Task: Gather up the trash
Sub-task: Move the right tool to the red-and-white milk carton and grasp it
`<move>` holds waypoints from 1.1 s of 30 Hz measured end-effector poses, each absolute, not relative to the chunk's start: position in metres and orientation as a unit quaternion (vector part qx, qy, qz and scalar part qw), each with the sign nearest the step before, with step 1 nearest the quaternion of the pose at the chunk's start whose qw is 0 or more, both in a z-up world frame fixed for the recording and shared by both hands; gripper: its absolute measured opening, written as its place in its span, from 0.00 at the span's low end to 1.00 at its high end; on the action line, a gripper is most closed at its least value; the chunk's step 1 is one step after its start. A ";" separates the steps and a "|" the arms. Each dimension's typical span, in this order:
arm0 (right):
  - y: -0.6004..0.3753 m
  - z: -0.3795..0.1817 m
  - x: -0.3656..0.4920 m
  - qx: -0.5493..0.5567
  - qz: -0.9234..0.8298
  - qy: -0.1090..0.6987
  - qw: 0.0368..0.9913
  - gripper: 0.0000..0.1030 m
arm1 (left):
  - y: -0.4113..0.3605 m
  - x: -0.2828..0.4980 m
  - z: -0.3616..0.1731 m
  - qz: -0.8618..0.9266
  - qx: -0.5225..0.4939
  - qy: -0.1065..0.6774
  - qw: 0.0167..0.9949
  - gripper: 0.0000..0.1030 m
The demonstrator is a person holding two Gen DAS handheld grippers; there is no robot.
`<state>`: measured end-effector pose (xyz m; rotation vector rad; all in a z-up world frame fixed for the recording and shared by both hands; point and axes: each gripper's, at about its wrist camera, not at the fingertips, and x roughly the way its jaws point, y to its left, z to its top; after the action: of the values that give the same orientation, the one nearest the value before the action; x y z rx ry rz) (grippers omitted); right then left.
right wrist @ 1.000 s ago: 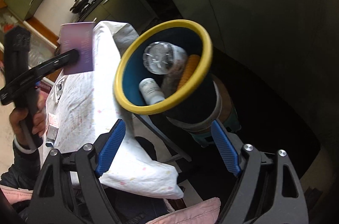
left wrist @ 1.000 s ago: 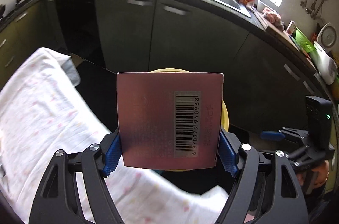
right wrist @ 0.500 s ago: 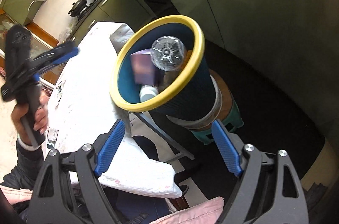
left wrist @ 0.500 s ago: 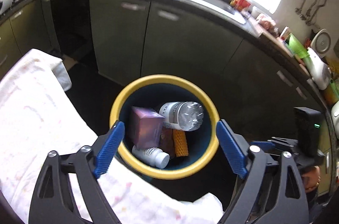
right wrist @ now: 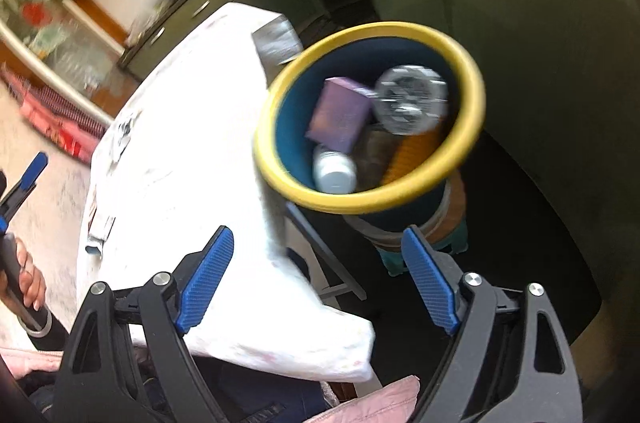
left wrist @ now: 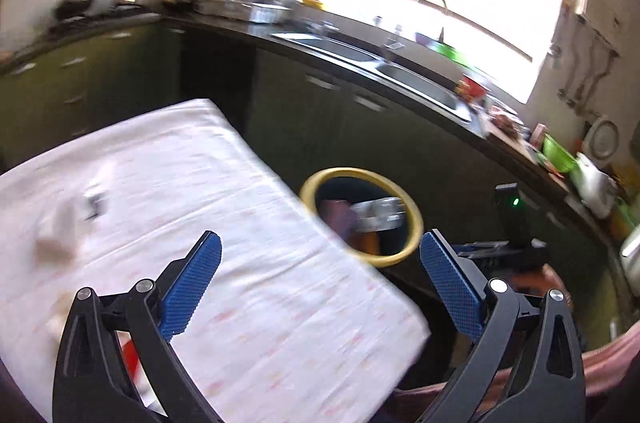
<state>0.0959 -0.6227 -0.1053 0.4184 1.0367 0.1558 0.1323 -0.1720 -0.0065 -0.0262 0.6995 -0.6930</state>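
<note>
A blue bin with a yellow rim (left wrist: pixel 416 223) (right wrist: pixel 476 95) stands beside the cloth-covered table. Inside lie a purple box (right wrist: pixel 340 115), a clear plastic bottle (right wrist: pixel 412 99), a white bottle (right wrist: pixel 334 171) and an orange item (right wrist: pixel 412 155). My left gripper (left wrist: pixel 320 283) is open and empty above the table's near corner. My right gripper (right wrist: pixel 316 283) is open and empty, below the bin in its view. Blurred small pieces of trash (left wrist: pixel 60 227) (left wrist: pixel 94 201) lie on the table at the left.
The table carries a white patterned cloth (left wrist: pixel 200 183) (right wrist: pixel 180 143). Dark green cabinets (left wrist: pixel 340 127) and a counter with a sink (left wrist: pixel 400 71) run behind the bin. The bin stands on a brown and teal stool (right wrist: pixel 452 223). A pink sleeve (right wrist: pixel 360 403) shows at the bottom.
My left gripper let go of the purple box, which dropped into the bin. It then swung left and back over the table. The right gripper stayed open, shifting slightly.
</note>
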 end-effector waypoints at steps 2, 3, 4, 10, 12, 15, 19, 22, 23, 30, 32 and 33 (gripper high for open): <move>-0.597 -0.102 0.109 0.171 0.094 0.500 0.844 0.79 | -0.134 0.117 -0.009 -0.290 -0.012 0.328 0.899 0.95; -0.586 -0.101 0.113 0.158 0.103 0.503 0.844 0.79 | -0.118 0.111 -0.010 -0.269 -0.013 0.326 0.906 0.95; -0.571 -0.098 0.119 0.142 0.114 0.505 0.843 0.79 | -0.095 0.103 -0.012 -0.242 -0.017 0.325 0.914 0.95; -0.471 -0.078 0.144 0.054 0.197 0.500 0.842 0.79 | 0.003 0.078 -0.031 -0.133 -0.056 0.329 0.933 0.95; -0.431 -0.071 0.148 0.022 0.231 0.492 0.839 0.79 | 0.031 0.070 -0.037 -0.105 -0.069 0.330 0.936 0.95; -0.372 -0.063 0.150 -0.024 0.277 0.476 0.834 0.79 | 0.056 0.060 -0.044 -0.087 -0.085 0.327 0.937 0.95; -0.306 -0.064 0.151 -0.081 0.320 0.459 0.825 0.79 | 0.061 0.052 -0.050 -0.085 -0.086 0.326 0.937 0.95; -0.270 -0.068 0.156 -0.115 0.323 0.451 0.824 0.79 | 0.065 0.045 -0.055 -0.090 -0.085 0.327 0.937 0.95; -0.261 -0.069 0.158 -0.121 0.328 0.449 0.822 0.79 | 0.064 0.043 -0.056 -0.092 -0.086 0.328 0.936 0.95; -0.230 -0.088 0.184 -0.145 0.316 0.472 0.810 0.76 | 0.066 0.042 -0.067 -0.103 -0.099 0.333 0.932 0.95; -0.224 -0.093 0.189 -0.152 0.313 0.480 0.805 0.74 | 0.067 0.043 -0.070 -0.105 -0.102 0.336 0.930 0.95; -0.221 -0.096 0.190 -0.155 0.312 0.483 0.803 0.72 | 0.067 0.044 -0.072 -0.107 -0.104 0.338 0.929 0.95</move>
<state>0.1902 -0.2215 -0.0958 -0.3316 1.0346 0.6685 0.0440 0.0671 -0.0723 -0.2125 0.6921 -0.2187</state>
